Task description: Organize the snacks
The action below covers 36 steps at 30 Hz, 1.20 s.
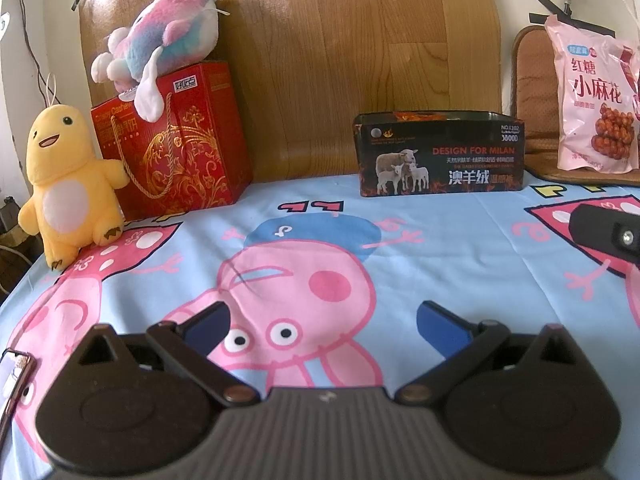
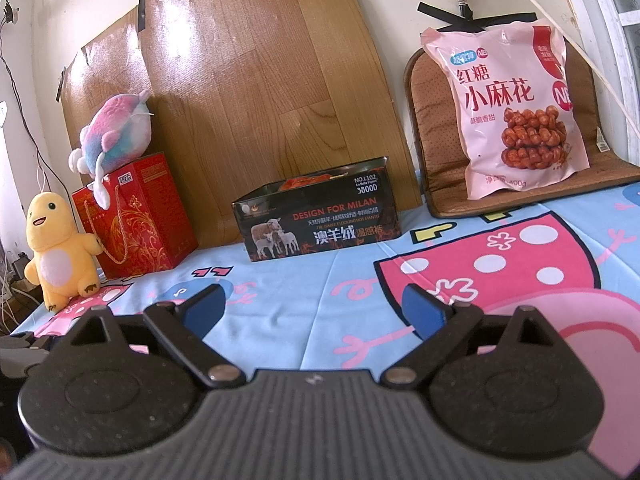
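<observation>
The pink bag of brown-sugar twists (image 2: 516, 108) stands propped upright against a woven seat cushion (image 2: 432, 128), which keeps its broad face toward the right gripper (image 2: 316, 308) and leaves both side edges free to pinch. It sits ahead of and to the right of that gripper's fingers, well apart from them. The open-topped dark box printed with sheep (image 2: 320, 216) rests against the wood-grain board straight ahead of the same fingers, its mouth up; something red shows inside, so it is probably the snack container. Both grippers hover low over the cartoon-pig bedsheet (image 1: 460, 240), pointing forward and roughly level. The left gripper (image 1: 322, 320) has its blue-padded fingers spread wide and empty, and the right gripper's are likewise apart, holding nothing.
</observation>
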Tool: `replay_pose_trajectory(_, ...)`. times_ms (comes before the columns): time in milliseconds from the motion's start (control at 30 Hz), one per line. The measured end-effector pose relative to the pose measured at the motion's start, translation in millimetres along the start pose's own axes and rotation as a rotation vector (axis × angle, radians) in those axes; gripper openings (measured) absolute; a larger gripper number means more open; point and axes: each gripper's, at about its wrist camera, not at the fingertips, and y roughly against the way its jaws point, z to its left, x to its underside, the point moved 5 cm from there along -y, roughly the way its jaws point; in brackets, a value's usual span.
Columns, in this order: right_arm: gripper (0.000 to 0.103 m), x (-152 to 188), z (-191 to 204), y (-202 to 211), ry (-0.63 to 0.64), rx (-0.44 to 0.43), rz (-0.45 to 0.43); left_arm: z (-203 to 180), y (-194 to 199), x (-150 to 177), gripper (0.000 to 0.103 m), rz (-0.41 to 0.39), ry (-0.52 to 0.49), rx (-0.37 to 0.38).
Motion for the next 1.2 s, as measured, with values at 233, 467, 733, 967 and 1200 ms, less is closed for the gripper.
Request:
replay_pose_trajectory(233,0.097,-0.4,-0.7,-0.3,0.001,-0.002,0.001,-1.3,1.6,-0.4,0.103,-0.004,-0.002,0.0)
replay_pose_trajectory(467,0.097,-0.4,-0.4,-0.1,0.001,-0.002,0.001,-1.3,2.0,0.0,0.103,-0.004,-0.002,-0.001)
replay_pose_trajectory(733,0.097,-0.4,-0.5,-0.2,0.001,-0.002,0.001,-1.7,1.6,0.2,0.103,-0.003,0.002,0.001)
replay_pose_trajectory(967,0.097,-0.5,-0.6,-0.3,0.001,-0.003,0.001,-1.9,1.3,0.4,0.103,-0.002,0.005,0.002)
replay_pose_trajectory(1200,0.097,-0.6,-0.7,-0.4,0.001,-0.003,0.001,-2.2,1.3,0.3,0.103,-0.002,0.005,0.003)
